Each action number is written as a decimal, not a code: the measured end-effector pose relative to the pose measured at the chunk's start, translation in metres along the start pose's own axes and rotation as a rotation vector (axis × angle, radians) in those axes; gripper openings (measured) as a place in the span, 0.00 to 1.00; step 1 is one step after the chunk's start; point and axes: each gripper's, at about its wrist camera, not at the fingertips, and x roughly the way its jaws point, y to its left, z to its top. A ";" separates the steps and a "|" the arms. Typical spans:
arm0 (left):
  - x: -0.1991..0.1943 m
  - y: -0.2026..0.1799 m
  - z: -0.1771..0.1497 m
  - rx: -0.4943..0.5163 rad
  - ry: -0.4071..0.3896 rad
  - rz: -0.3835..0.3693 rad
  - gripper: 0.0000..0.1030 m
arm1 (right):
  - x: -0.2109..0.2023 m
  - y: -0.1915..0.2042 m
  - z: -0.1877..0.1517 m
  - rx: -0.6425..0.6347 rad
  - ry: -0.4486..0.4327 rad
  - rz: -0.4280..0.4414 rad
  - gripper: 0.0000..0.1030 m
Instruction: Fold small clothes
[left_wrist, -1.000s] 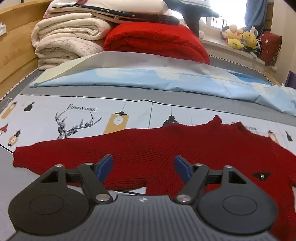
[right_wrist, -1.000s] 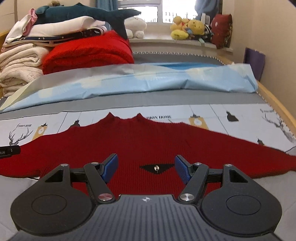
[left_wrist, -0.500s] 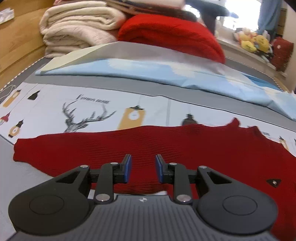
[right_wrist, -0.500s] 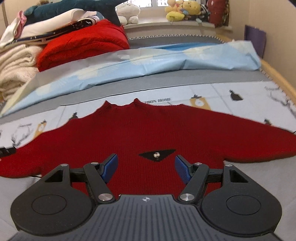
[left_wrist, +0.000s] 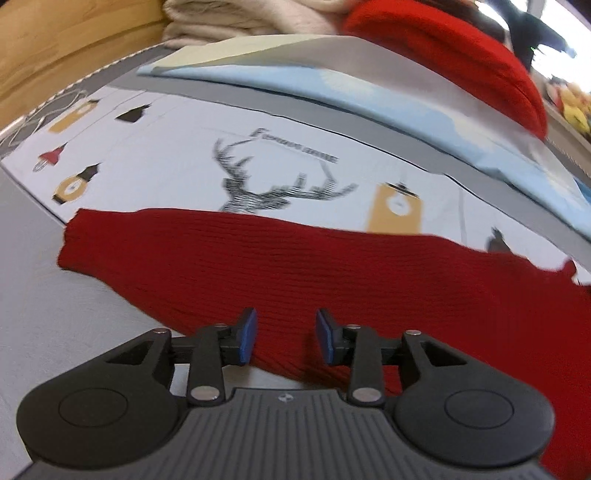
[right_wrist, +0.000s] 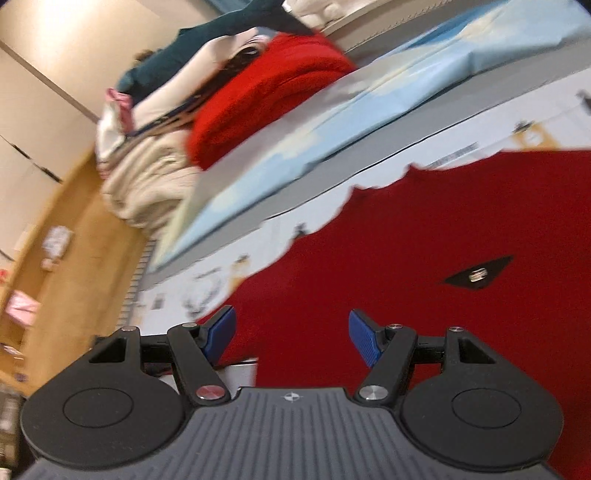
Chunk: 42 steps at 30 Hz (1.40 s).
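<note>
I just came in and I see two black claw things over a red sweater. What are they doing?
A person is holding a gripper in each hand to fold a small red sweater that lies spread flat on the printed bed sheet. The left gripper is open over the sleeve, its jaws on either side of the knit but not pinching it. The right gripper is open wide and tilted over the sweater's body. No fold has been made yet.
</note>
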 end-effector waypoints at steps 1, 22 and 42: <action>0.004 0.007 0.003 -0.022 0.012 0.012 0.45 | 0.003 0.002 0.001 0.009 0.006 0.034 0.68; 0.034 0.139 0.017 -0.548 0.108 -0.036 0.46 | 0.042 0.006 -0.002 -0.168 0.003 -0.491 0.66; 0.030 0.115 0.019 -0.471 0.012 0.018 0.10 | 0.036 -0.007 0.000 -0.186 -0.018 -0.582 0.65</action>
